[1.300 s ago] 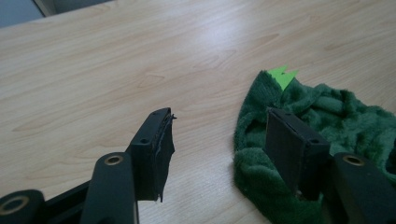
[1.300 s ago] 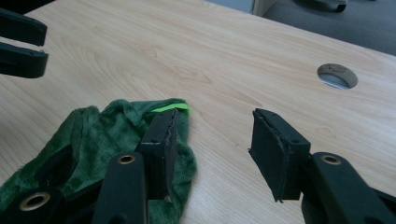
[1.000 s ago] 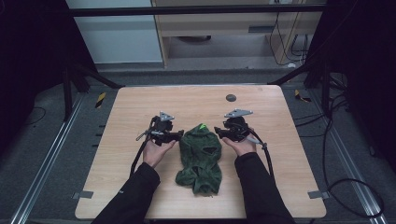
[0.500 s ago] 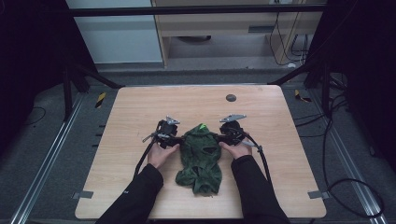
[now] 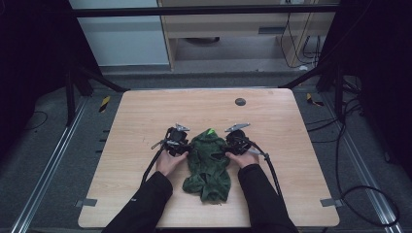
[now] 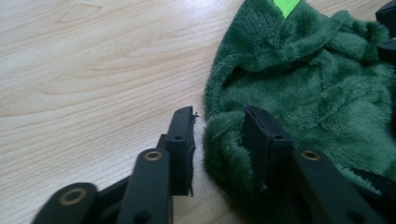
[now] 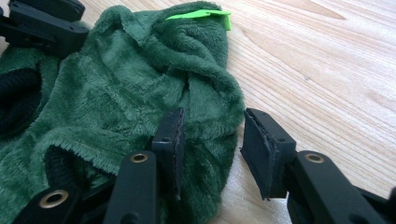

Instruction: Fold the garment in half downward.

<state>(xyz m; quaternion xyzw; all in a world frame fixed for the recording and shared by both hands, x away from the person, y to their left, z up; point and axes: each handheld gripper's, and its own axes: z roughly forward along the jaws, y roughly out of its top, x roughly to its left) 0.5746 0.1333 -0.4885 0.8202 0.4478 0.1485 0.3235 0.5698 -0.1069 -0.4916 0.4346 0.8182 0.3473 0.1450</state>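
A pale wooden table point(image 5: 145, 121) stands on a grey floor, with dark frame bars around it and a light cabinet behind. A small dark round disc point(image 5: 240, 102) sits in the tabletop, beyond the green fleece garment point(image 5: 209, 162), which lies crumpled near the table's middle, on the person's side of the disc. A bright green tag point(image 5: 211, 131) shows at the garment's far end, the end nearest the disc.

The left gripper point(image 5: 180, 147) rests at the garment's left edge, and the left hand point(image 5: 169, 162) holds it from behind. In the left gripper view its jaws stand partly apart with a fold of the garment's point(image 6: 303, 88) edge between them; one jaw lies against the fleece, the other on the bare wood just beside it. These jaws have just been closing, and a gap remains between the outer pad and the cloth.

The right gripper point(image 5: 229, 145) sits at the garment's right edge, opposite the left one, held by the right hand point(image 5: 243, 159). In the right gripper view its jaws are likewise half apart and have just been closing; the garment's point(image 7: 116, 79) border bulges between them, one jaw is pressed into the pile, the other stands clear over the wood. The tag point(image 7: 201, 15) lies beyond that border, and the left gripper's dark body point(image 7: 42, 23) shows at the garment's far side.
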